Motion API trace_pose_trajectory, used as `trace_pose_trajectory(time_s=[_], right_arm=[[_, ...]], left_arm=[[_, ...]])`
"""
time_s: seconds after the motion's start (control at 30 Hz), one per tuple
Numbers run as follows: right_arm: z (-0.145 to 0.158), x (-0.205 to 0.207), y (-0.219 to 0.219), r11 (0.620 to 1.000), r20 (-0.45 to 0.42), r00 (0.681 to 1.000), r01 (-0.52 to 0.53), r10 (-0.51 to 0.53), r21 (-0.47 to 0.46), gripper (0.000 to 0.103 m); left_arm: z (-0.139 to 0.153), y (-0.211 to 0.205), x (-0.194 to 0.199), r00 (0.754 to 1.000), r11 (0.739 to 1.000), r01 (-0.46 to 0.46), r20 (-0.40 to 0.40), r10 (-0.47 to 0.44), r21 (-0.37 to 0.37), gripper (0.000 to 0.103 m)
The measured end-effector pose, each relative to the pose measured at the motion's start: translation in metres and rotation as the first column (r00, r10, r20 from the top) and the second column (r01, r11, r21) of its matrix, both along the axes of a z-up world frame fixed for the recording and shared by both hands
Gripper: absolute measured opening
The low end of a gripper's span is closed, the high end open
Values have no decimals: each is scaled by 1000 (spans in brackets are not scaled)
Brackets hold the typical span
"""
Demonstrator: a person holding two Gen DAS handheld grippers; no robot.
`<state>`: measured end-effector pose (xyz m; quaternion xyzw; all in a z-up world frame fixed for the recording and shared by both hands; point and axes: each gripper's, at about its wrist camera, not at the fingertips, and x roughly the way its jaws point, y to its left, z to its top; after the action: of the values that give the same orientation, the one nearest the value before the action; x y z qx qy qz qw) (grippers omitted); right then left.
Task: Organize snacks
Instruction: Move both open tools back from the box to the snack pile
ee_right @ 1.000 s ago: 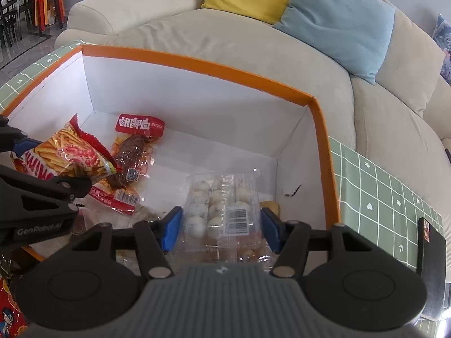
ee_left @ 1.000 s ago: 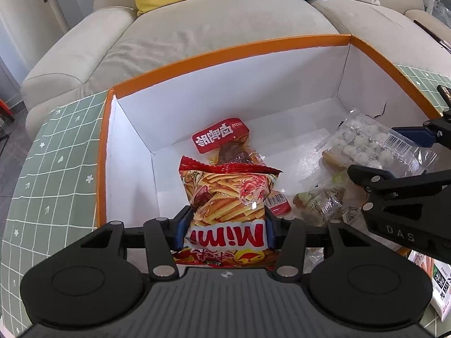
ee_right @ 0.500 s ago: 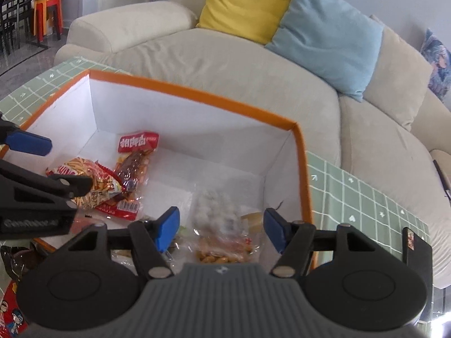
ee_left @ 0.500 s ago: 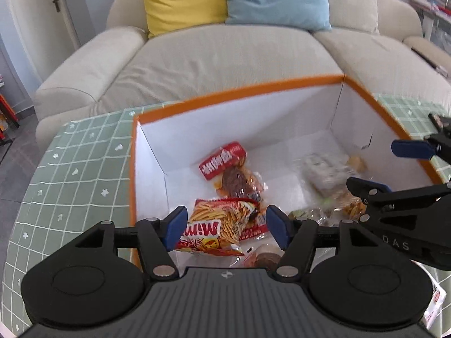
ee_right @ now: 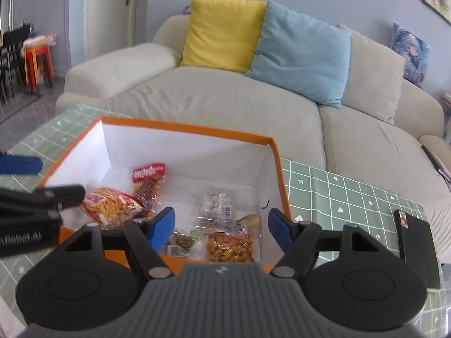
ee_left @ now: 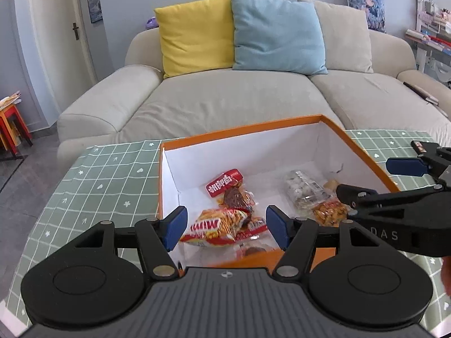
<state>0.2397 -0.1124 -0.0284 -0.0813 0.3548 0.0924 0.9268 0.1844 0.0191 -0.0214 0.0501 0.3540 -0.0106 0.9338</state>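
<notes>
- Fingers [ee_left: 174, 226] of the left gripper [ee_left: 227, 226] stood spread wide with nothing between their blue pads, raised above the near rim of the orange box [ee_left: 242, 132].
- From the left wrist view, the box showed white inner walls and stood on a green checked tablecloth [ee_left: 112, 174] in front of a beige sofa [ee_left: 225, 104].
- Inside lay a red-and-yellow Mimi chip bag [ee_left: 220, 225], a brown snack pack with a red header [ee_left: 228, 188], a clear pack of white balls [ee_left: 301, 187] and an orange nut packet [ee_left: 329, 211].
- From the right wrist view, the right gripper [ee_right: 221, 229] was likewise spread and empty, above the box's near edge.
- Below it sat the nut packet [ee_right: 229, 246] and the white-ball pack [ee_right: 217, 204]; the chip bag [ee_right: 112, 205] lay to the left.
- A black phone-like slab [ee_right: 417, 248] rested on the cloth to the right, apart from the box.
</notes>
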Motion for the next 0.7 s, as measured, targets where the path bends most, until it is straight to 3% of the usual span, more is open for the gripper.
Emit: trace_pose_trajectory(time_s=[0.2,0.4,0.7], right_arm=[[5,-41,-9,998,39,999,17,-19,60,76],[-3,-78,-18,998,77,995,58,-60,31,76],[-20,-126,-34,996,74,994,86,-86,4,78]], left_arm=[[0,8,-32,1000,996,-15,1,15,-84,75],[-6,9,-58,1000,996,-11,-19,9,-83,75],[-20,16,-82,991,994,-25,-133,10,-111,75]])
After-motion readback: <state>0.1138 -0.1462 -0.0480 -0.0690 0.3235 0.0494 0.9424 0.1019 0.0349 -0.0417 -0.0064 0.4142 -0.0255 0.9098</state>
